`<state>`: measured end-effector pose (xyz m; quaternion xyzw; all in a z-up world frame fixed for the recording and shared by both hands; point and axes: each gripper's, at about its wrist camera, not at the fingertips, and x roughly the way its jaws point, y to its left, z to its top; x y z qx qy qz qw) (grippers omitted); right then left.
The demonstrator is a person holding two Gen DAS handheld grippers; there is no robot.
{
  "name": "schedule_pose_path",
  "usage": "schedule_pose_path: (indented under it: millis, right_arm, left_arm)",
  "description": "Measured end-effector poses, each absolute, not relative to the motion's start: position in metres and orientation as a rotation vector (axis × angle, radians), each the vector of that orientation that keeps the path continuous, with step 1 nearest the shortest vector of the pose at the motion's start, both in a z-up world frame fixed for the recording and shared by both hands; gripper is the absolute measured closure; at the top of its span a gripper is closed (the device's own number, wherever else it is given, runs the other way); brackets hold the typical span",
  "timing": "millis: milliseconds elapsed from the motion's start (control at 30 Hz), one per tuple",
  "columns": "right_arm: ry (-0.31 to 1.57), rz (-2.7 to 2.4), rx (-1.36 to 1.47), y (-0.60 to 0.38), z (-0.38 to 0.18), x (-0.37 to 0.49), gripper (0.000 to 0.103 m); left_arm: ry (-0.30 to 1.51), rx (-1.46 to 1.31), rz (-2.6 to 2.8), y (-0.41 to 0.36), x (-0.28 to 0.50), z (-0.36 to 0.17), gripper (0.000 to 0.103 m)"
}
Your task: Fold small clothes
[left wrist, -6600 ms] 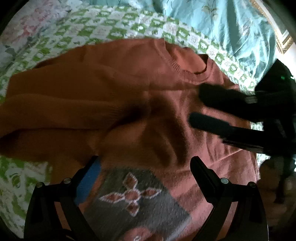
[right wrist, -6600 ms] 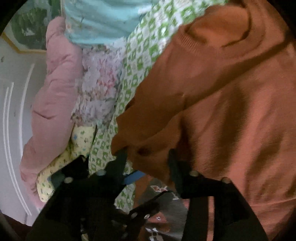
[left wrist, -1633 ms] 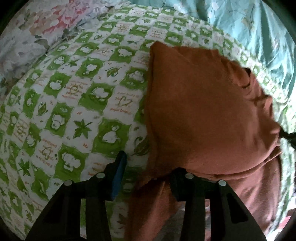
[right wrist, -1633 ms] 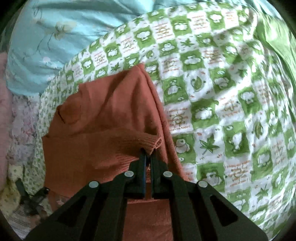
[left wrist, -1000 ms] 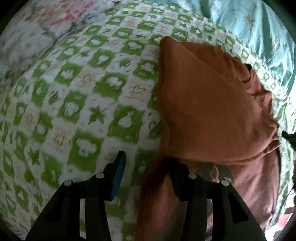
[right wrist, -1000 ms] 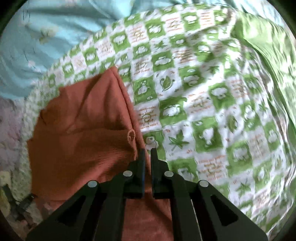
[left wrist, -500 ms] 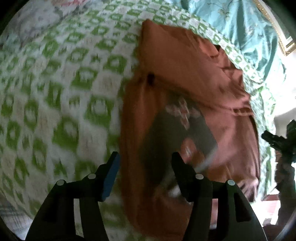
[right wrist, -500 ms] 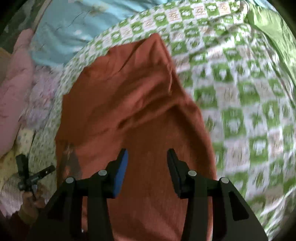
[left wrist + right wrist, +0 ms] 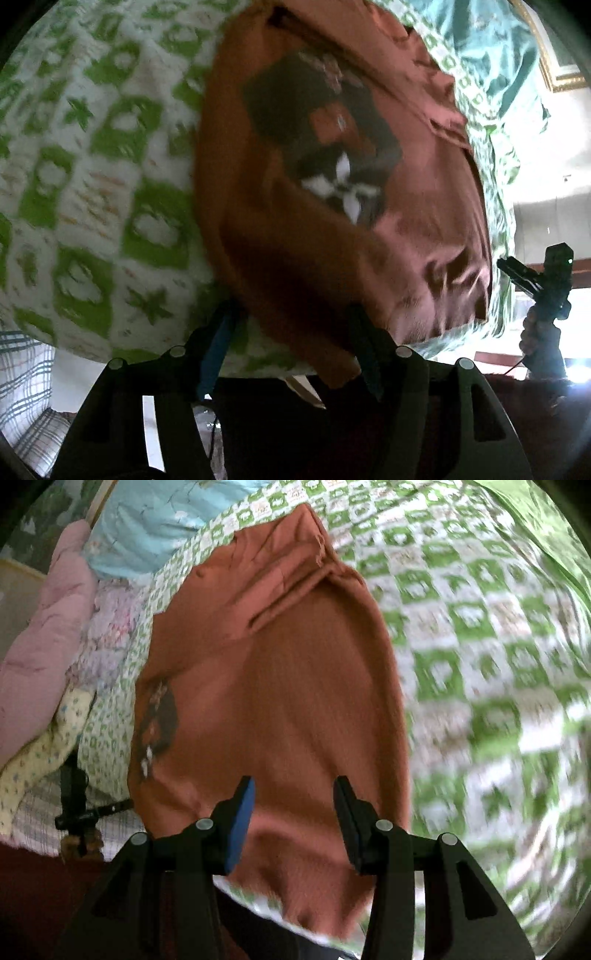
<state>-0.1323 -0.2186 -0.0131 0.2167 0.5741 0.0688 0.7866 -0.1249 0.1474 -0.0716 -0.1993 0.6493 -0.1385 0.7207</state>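
- Black plastic fingers, one faced with a blue pad, make up the left gripper (image 9: 291, 328); its jaws are spread apart with nothing pinched, though the near hem of the garment droops between them.
- The right gripper (image 9: 293, 805) is likewise seen with its jaws wide apart and empty, poised above the lower part of the garment; whether it touches the cloth cannot be told.
- The rust-orange knitted sweater (image 9: 288, 686) is laid on the green-and-white checked quilt (image 9: 480, 635) of a bed, its near hem hanging slightly past the bed's edge.
- The sleeves appear to be tucked in already, so the body is narrowed to a long panel (one sleeve cuff can be made out lying across the upper part in the right wrist view).
- What is judged to be left: the lengthwise fold, hem brought up towards the collar, and perhaps a final smoothing; the task is put at roughly halfway.
- A dark grey square patch with a white flower motif (image 9: 332, 155) is shown on the upward face in the left wrist view, and creases are gathered near the hem.
- Beyond the quilt, a pale blue bedcover (image 9: 147, 520) and a pink padded blanket (image 9: 40, 638) are heaped (both well clear of the sweater).
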Motion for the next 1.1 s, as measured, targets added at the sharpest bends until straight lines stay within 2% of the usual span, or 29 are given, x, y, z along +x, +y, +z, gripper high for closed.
schedule_pose_path:
  millis: [200, 267, 300, 333, 367, 400, 600, 767, 833, 900, 933, 967, 1100]
  right_arm:
    - [1.303, 0.074, 0.463, -0.231, -0.024, -0.169, 0.058]
    - [1.306, 0.057, 0.489, -0.234, -0.028, -0.178, 0.058]
    - [1.306, 0.059, 0.498, -0.234, -0.030, -0.180, 0.058]
    - [1.311, 0.066, 0.505, -0.233, -0.033, -0.182, 0.058]
    - [1.317, 0.065, 0.498, -0.230, -0.036, -0.184, 0.058]
    - [1.319, 0.059, 0.491, -0.228, -0.039, -0.187, 0.058]
    - [1.294, 0.032, 0.504, -0.226, -0.044, -0.197, 0.058]
    - [1.278, 0.018, 0.548, -0.220, -0.052, -0.203, 0.058]
    - [1.253, 0.004, 0.571, -0.220, -0.054, -0.208, 0.058]
    - [1.231, -0.009, 0.606, -0.223, -0.055, -0.213, 0.065]
    - [1.228, -0.019, 0.613, -0.225, -0.056, -0.214, 0.085]
    - [1.232, -0.025, 0.627, -0.227, -0.057, -0.214, 0.096]
    - [1.184, 0.011, 0.706, -0.228, -0.052, -0.222, 0.096]
  left_arm:
    - [1.427, -0.391, -0.333, 0.127, -0.120, -0.084, 0.042]
    - [1.418, -0.375, -0.347, 0.123, -0.118, -0.084, 0.046]
    - [1.409, -0.364, -0.351, 0.122, -0.119, -0.084, 0.050]
    - [1.402, -0.351, -0.353, 0.122, -0.120, -0.083, 0.066]
    - [1.396, -0.339, -0.367, 0.122, -0.121, -0.084, 0.089]
    - [1.399, -0.352, -0.394, 0.124, -0.121, -0.085, 0.096]
    - [1.281, -0.300, -0.520, 0.116, -0.130, -0.056, 0.099]
    - [1.343, -0.291, -0.532, 0.121, -0.126, -0.076, 0.098]
    - [1.374, -0.305, -0.533, 0.123, -0.125, -0.085, 0.093]
    - [1.401, -0.345, -0.539, 0.120, -0.120, -0.093, 0.089]
    - [1.397, -0.342, -0.544, 0.116, -0.119, -0.094, 0.092]
    - [1.385, -0.325, -0.558, 0.113, -0.117, -0.092, 0.096]
    - [1.291, -0.300, -0.632, 0.113, -0.119, -0.066, 0.099]
